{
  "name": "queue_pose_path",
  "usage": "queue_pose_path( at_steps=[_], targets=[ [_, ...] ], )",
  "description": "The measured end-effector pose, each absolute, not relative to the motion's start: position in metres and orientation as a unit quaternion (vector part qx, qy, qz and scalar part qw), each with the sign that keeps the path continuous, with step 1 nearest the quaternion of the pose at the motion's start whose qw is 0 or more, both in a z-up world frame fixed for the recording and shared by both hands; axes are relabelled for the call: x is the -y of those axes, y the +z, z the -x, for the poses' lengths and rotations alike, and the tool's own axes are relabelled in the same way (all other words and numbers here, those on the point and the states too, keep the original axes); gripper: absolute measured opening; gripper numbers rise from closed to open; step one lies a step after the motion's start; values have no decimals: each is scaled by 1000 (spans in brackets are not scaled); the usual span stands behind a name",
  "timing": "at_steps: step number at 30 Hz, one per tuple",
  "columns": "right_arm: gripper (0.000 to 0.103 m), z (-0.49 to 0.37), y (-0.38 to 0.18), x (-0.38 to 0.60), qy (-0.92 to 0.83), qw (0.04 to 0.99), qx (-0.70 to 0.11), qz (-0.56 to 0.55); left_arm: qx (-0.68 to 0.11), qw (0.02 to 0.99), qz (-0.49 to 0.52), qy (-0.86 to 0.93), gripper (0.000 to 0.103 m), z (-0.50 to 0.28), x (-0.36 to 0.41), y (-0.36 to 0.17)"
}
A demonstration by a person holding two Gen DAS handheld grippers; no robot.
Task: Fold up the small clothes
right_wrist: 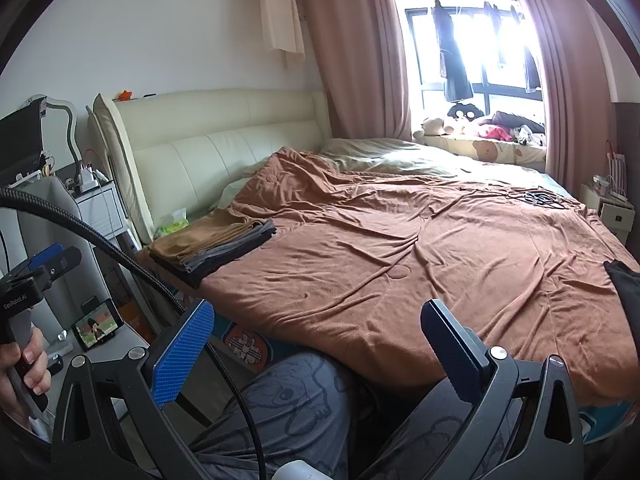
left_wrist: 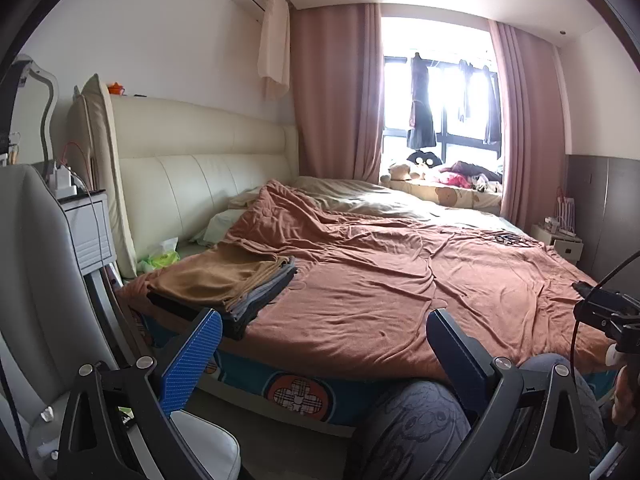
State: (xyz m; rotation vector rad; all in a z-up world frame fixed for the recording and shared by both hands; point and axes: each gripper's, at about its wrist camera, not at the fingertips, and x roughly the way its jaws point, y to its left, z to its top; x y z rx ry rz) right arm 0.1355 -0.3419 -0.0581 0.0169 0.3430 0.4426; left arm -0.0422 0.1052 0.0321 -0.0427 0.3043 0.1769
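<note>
Left gripper [left_wrist: 324, 344] and right gripper [right_wrist: 316, 340] both gape wide, empty, held low over the person's lap, apparently between garments. Folded stack [left_wrist: 224, 284] sits at ten o'clock on the bed's near corner [left_wrist: 360, 360], likely kept clear of the open blanket; dark cloth [right_wrist: 624, 280] at three o'clock looks next

Both cameras sit low by the person's knees, near the bed [left_wrist: 380, 292] – they look across it toward the window [right_wrist: 472, 40].
</note>
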Motion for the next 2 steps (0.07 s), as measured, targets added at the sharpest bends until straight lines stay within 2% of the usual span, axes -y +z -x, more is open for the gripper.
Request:
queue_pose_path(
  at_steps=[2],
  targets=[
    [103,-136,-58,342,218,961,-169,-8,-153,984,24,87,103,42,-106,32]
  ],
)
